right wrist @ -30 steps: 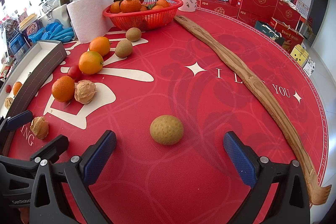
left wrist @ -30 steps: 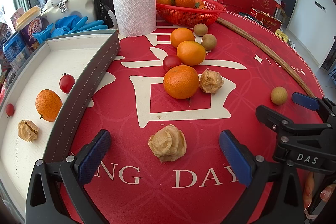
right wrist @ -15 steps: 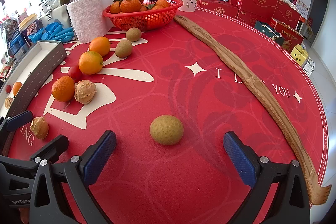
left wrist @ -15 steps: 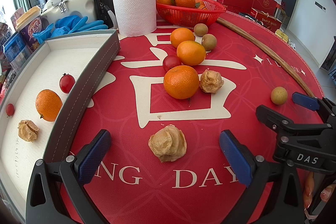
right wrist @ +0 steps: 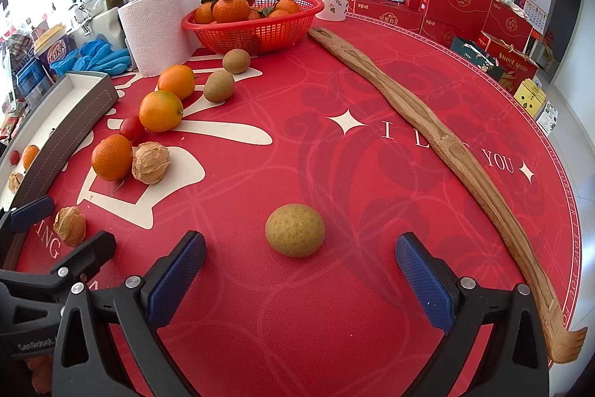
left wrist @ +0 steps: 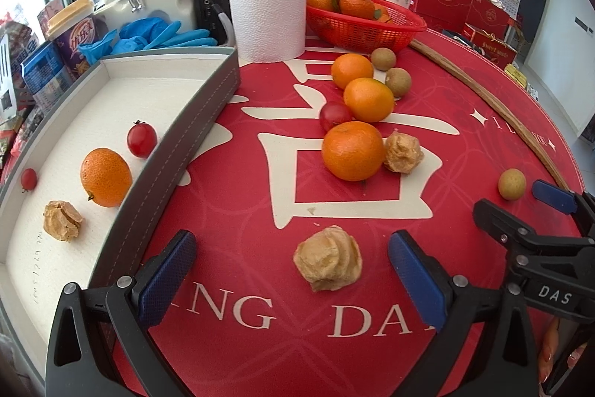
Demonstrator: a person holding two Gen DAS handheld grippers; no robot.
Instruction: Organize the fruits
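Both grippers held wide open over the red mat, nothing gripped

Left gripper (left wrist: 290,279): a papery husked fruit (left wrist: 328,258) is framed between the spread jaws, untouched. Right gripper (right wrist: 299,272): a round tan fruit (right wrist: 295,230) is seen at 12 o'clock, just ahead of the blue pads (right wrist: 174,279). In the tray (left wrist: 174,151), at 9 o'clock of the left gripper, an orange (left wrist: 106,176), two cherry tomatoes and one husked fruit are laid

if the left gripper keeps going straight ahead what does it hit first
Most likely the papery husked fruit lying on the red mat between its open jaws; beyond that, probably the nearest orange, though depth is hard to judge.
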